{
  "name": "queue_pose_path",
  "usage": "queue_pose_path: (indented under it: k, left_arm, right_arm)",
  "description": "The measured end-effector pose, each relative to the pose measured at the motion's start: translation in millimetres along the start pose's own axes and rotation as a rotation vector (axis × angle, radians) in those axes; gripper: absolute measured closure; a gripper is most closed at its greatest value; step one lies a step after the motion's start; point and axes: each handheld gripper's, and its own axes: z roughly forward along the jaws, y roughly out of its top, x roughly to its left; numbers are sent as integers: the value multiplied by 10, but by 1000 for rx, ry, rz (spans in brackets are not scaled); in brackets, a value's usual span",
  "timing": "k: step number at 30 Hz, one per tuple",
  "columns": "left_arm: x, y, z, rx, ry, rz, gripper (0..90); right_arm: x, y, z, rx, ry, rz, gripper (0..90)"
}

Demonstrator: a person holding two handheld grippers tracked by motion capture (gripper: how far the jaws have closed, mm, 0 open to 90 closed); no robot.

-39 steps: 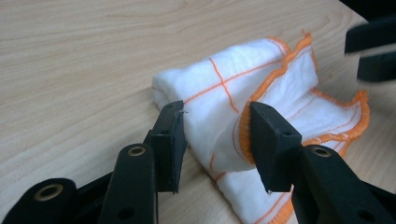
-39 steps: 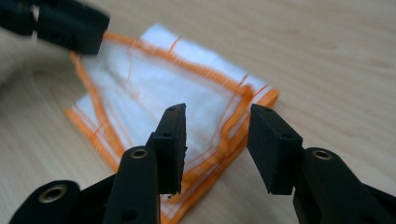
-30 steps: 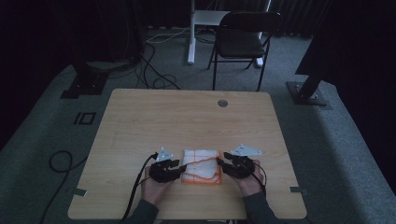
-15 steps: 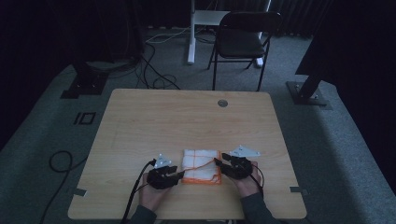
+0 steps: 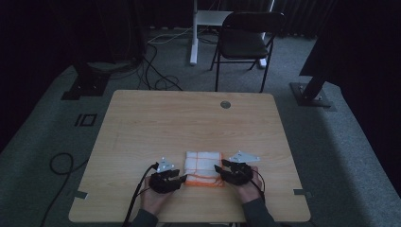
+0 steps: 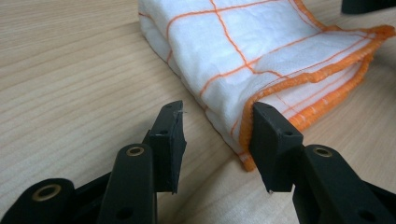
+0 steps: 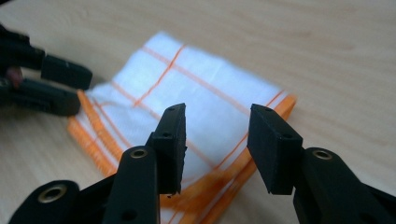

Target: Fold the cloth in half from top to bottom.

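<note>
Cloth [image 5: 204, 168], folded, white with orange grid lines and orange hems, lies flat on the table [image 5: 189, 123] close to its near edge, about midway along it. At its left side sits the left gripper [image 5: 182, 178], jaws apart with nothing between them, one fingertip [image 6: 268, 126] right against the orange hem at the near left corner. At the cloth's right side sits the right gripper [image 5: 219, 169], jaws also parted and empty, poised over the near right corner's hem.
</note>
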Motion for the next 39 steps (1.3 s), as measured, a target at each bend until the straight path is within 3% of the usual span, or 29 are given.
queue_pose_path:
  k: [10,17,22,32,39]
  left_arm:
    - [44,25,-109,-54,10,-15,566]
    - [25,5,-18,-14,30,11,567]
    - [64,-43,-26,-3,54,7,570]
    - [219,-95,-113,-26,94,-29,570]
    - [264,-82,-136,-34,118,-25,570]
  right_arm:
    - [29,-209,-37,41,10,9,559]
    - [-1,-272,-81,58,2,16,558]
    - [-40,-295,-109,67,-22,21,560]
    - [-253,-302,-235,-9,-85,90,558]
    - [-397,-313,-271,-32,-124,113,555]
